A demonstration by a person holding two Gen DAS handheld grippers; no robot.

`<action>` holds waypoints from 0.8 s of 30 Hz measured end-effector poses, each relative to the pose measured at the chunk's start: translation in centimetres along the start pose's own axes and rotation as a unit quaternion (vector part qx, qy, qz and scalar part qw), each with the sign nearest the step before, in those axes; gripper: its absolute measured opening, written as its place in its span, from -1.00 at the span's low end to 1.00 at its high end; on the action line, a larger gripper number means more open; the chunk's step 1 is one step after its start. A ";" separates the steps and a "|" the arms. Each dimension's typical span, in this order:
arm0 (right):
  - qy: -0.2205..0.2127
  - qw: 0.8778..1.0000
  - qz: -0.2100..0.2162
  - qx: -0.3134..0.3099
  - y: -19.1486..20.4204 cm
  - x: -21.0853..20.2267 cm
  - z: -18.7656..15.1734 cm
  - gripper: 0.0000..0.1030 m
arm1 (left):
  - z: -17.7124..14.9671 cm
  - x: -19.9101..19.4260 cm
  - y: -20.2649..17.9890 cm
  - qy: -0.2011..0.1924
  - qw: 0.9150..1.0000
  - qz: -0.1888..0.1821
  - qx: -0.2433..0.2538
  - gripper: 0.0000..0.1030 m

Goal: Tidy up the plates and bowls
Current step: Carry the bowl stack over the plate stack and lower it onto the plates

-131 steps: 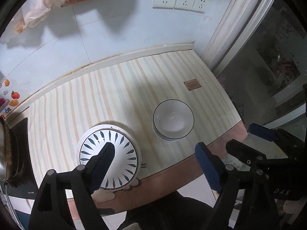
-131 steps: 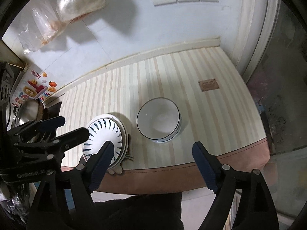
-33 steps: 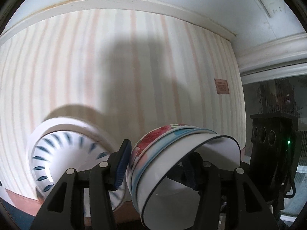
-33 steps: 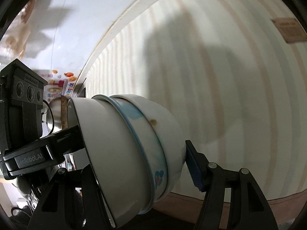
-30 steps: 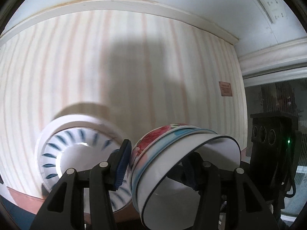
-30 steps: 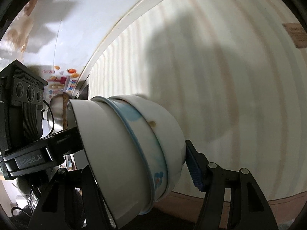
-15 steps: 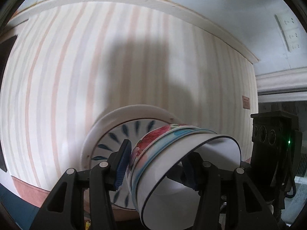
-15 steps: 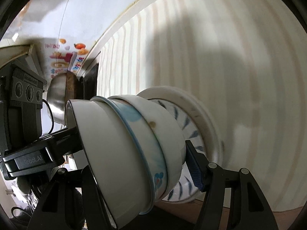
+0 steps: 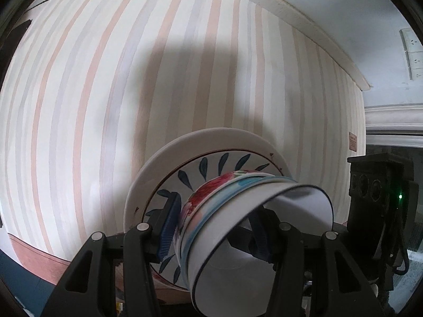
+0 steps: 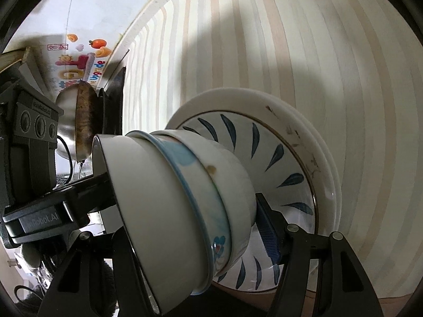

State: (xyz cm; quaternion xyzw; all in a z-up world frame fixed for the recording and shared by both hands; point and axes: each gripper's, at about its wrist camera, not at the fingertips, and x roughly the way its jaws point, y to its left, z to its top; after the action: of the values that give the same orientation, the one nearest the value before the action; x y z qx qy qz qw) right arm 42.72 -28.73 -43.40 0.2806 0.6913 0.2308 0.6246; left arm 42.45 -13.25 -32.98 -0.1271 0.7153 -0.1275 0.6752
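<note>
Bowls point(image 9: 253, 227), nested and pinched across opposite rims by my left gripper point(image 9: 214, 227) and right gripper point(image 10: 185, 219), hang tilted just above the leaf-patterned plate point(image 10: 285, 158) on the counter point(image 9: 105, 79).

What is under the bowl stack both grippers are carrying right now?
Under the bowl stack lies the leaf-patterned plate, itself on white plates on the striped counter. The left gripper and right gripper clamp the stack. Whether it touches the plate is hidden.

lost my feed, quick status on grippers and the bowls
Left gripper and right gripper both shut on bowl stack. Stack held tilted over leaf-pattern plates; contact unclear. Nothing in the way.
</note>
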 end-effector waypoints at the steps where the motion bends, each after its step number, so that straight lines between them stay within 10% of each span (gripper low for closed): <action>1: 0.000 1.000 0.000 0.000 0.0 0.1 0.0 0.28 | 0.0 0.0 0.0 -0.001 1.000 0.001 0.001 -0.06; 24: -0.038 0.996 -0.079 -0.035 3.4 -2.6 -1.3 0.27 | -3.2 -4.0 -0.1 -0.077 0.993 0.077 0.043 -0.06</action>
State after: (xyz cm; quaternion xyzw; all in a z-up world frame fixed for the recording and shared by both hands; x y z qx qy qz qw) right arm 41.97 -28.01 -39.07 0.2112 0.6787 0.1939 0.6761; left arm 39.51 -11.87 -29.09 -0.0524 0.6623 -0.0958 0.7412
